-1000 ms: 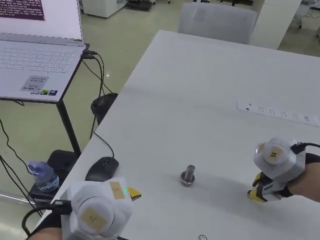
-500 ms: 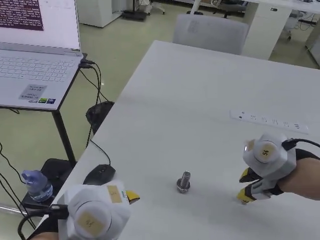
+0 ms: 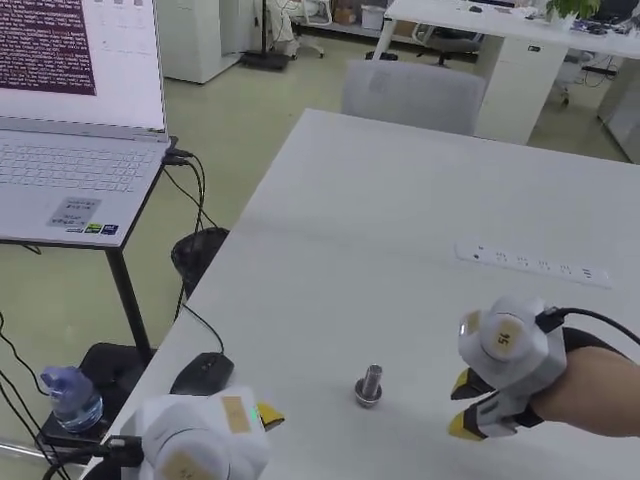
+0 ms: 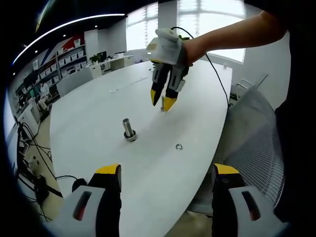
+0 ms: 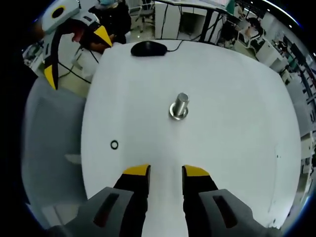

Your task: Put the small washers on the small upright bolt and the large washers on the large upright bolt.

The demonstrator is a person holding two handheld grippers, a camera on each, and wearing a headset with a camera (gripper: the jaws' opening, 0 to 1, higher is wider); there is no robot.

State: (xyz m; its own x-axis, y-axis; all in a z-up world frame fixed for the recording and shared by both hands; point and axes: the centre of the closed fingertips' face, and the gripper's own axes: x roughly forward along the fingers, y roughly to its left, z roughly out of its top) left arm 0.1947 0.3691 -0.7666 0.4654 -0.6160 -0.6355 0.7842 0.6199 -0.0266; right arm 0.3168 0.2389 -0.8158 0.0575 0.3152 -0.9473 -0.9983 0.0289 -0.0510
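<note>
Two yellow-tipped grippers hang over the white worktop (image 3: 400,200). The left gripper (image 4: 167,170), nearest the person, has its jaws wide apart and empty. The right gripper (image 5: 166,171) has its jaws a narrow gap apart, nothing between them. One small flat metal ring washer (image 4: 178,146) lies on the worktop ahead of the left gripper, well apart from both. Beyond it the silver upright steel bolt (image 5: 179,106) stands head down, straight ahead of the right gripper's jaws. Farther off lie a black computer mouse (image 3: 205,372) and a white power strip (image 3: 530,265).
</note>
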